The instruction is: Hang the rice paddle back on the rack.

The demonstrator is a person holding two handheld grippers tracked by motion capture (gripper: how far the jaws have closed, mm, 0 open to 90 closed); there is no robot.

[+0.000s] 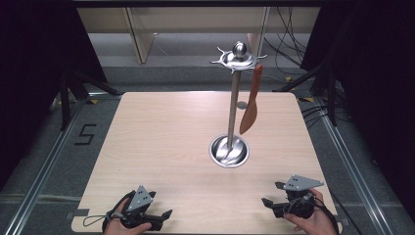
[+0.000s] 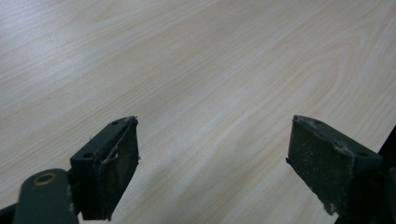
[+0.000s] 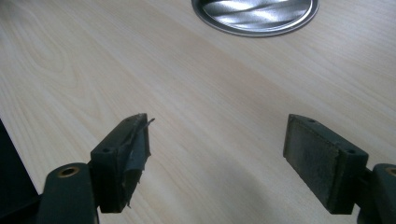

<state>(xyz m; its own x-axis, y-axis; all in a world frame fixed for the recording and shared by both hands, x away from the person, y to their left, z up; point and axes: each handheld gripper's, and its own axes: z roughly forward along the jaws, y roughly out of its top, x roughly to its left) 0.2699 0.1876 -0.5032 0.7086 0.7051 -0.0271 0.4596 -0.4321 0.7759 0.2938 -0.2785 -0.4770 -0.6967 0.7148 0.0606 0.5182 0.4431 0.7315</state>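
Both black grippers, left gripper (image 1: 164,215) and right gripper (image 1: 268,201), gape empty over pale woodgrain table (image 1: 166,142).

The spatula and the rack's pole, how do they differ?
The spatula is orange-brown and flat, widening to a blade; the pole is a slim, shiny metal rod. The spatula hangs from the rack's top clear of the table, while the pole stands in the round base. Both are long and nearly upright.
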